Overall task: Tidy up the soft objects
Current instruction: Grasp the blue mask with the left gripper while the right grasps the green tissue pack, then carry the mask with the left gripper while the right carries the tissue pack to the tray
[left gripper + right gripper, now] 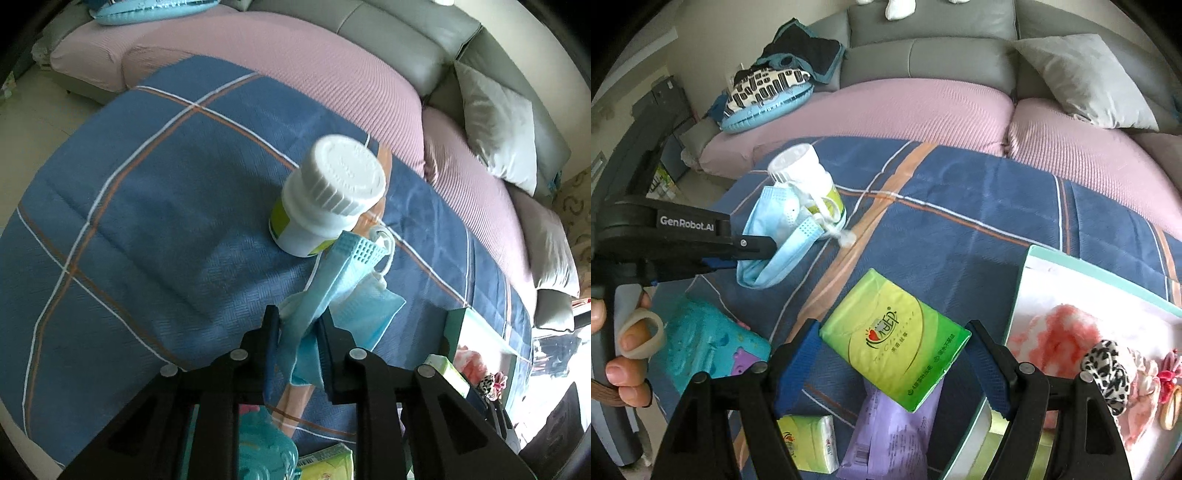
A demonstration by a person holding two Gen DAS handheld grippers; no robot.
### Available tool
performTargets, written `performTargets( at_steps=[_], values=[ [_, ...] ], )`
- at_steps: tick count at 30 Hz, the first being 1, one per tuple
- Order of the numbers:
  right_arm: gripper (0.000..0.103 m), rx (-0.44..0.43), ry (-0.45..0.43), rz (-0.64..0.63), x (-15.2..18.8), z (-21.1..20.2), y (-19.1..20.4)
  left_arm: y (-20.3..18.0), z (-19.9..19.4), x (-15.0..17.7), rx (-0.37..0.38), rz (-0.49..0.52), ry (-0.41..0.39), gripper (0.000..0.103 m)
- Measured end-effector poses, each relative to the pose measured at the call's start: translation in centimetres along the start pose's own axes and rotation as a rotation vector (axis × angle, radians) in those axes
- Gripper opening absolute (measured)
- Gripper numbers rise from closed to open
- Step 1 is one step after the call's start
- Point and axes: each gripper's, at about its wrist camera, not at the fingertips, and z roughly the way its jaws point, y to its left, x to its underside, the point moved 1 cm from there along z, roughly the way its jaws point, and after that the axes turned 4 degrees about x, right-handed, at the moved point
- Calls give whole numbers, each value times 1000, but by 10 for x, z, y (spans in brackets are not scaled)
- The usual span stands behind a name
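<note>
Gripping mask (325,295), tissues (894,339) unseen opposite

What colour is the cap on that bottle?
White. The cap on the bottle shows best in the left wrist view.

Left wrist view: the gripper's arms hide the lower end of the mask (325,295), and the frame's bottom edge cuts off a teal toy (266,454). Right wrist view: the mask covers part of the bottle (809,177); the green pack (894,339) overlaps the purple pack (886,439); the box (1071,273) runs off the right edge, its far contents too small to tell.
</note>
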Motion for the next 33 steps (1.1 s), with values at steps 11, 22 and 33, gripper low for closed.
performTargets(
  at_steps=[11, 22, 33],
  values=[
    [81, 14, -56, 18, 1, -32, -8, -18, -41, 9, 45, 15, -95, 21],
    [81, 33, -100, 52, 10, -64, -23, -36, -67, 19, 72, 35, -153, 21],
    [81, 65, -114, 82, 22, -85, -41, -46, -77, 40, 72, 40, -135, 21]
  ],
)
